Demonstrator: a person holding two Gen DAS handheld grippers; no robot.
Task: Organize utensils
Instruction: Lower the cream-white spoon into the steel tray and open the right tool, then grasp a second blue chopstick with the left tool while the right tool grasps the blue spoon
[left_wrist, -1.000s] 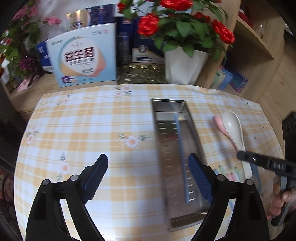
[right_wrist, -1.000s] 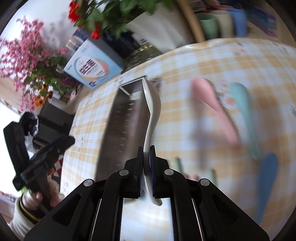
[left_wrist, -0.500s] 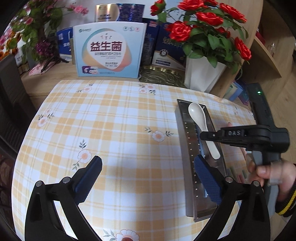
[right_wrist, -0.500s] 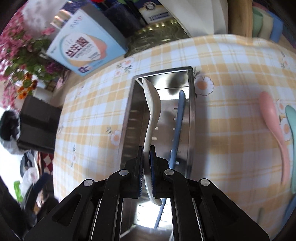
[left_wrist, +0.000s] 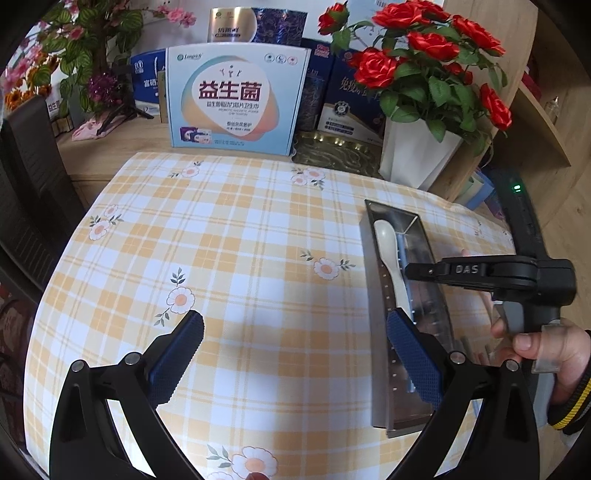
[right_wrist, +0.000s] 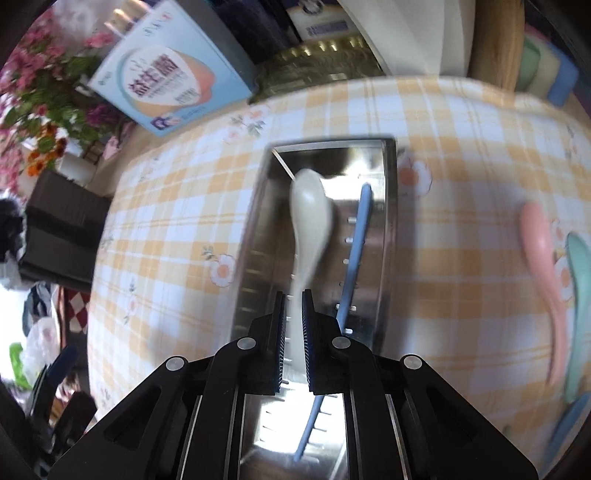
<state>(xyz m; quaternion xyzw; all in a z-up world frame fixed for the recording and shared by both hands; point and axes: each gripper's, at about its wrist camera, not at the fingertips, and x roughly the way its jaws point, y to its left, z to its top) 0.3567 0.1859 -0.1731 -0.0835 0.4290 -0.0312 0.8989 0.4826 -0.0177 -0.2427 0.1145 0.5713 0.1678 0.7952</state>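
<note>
With my right hand-held gripper (right_wrist: 294, 310) just parting around the white spoon (right_wrist: 309, 221) and the left hand-held gripper (left_wrist: 295, 354) wide open and empty, I worry the spoon drops crooked onto the blue utensil (right_wrist: 352, 254) in the steel tray (right_wrist: 390, 229).

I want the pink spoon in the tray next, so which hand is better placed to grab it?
Probably the right: the pink spoon lies beside the tray on the right gripper's side, its fingers just opening off the white spoon.

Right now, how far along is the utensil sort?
Done: the blue spoon lies in the steel tray. In hand: the white spoon is inside the tray, its handle between the right tool pads, whose jaws have just been opening, so it is being let go. Left: the pink spoon and teal spoon lie on the tablecloth. The left tool is open and empty.
</note>
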